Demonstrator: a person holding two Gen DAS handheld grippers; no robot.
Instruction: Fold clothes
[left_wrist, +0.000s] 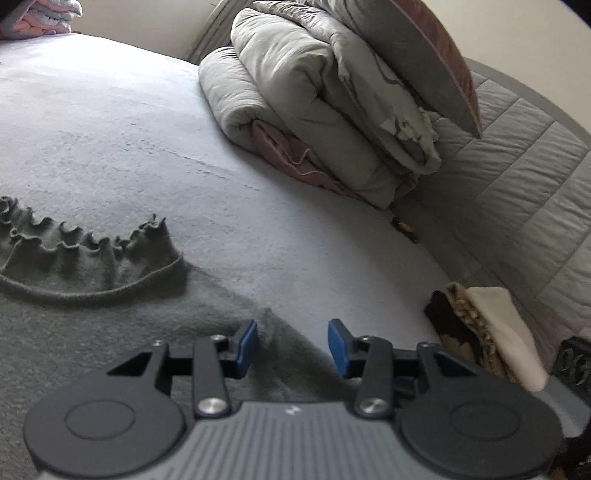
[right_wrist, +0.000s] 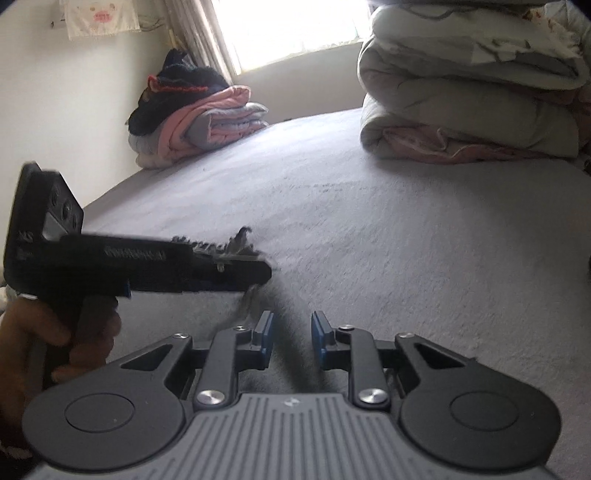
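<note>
We are holding the left hand-held gripper (left_wrist: 293, 345) low over the grey-green garment (left_wrist: 110, 332), which is lying flat on the bed (left_wrist: 129, 129). Its blue pads (left_wrist: 248, 343) are standing partly apart, and a raised fold of the garment's shoulder is sitting between them; whether the pads are actually pressing on the cloth we cannot tell. Just beyond, to the left, the garment's ruffled neckline (left_wrist: 74, 236) is showing, with its frilled edge standing up from the sheet.

In the right wrist view, we are keeping the right hand-held gripper (right_wrist: 291, 338) close to the bed as well, its blue pads (right_wrist: 266, 328) narrowly parted with a dark ridge of the garment (right_wrist: 291, 354) running up between them; again we cannot say whether the pads are pinching it. To the left of it, the left hand-held gripper (right_wrist: 255, 271) is appearing side-on and blurred, gripped by a hand (right_wrist: 55, 339) at its handle, with its tip down at the garment's frilled edge (right_wrist: 240, 240).

Further off, near the right edge of the bed, a small heap of dark, patterned and cream cloth (left_wrist: 487, 332) is lying beside the quilted headboard (left_wrist: 517, 166). Beyond the open stretch of pale sheet, a rolled grey comforter (left_wrist: 295, 92) is sitting on a pink blanket with a pillow (left_wrist: 424, 48) leaning on top. At the far corner, a stack of pink and grey folded bedding (right_wrist: 207, 122) topped by dark clothing is resting by the wall, beneath a bright curtained window (right_wrist: 295, 26).
</note>
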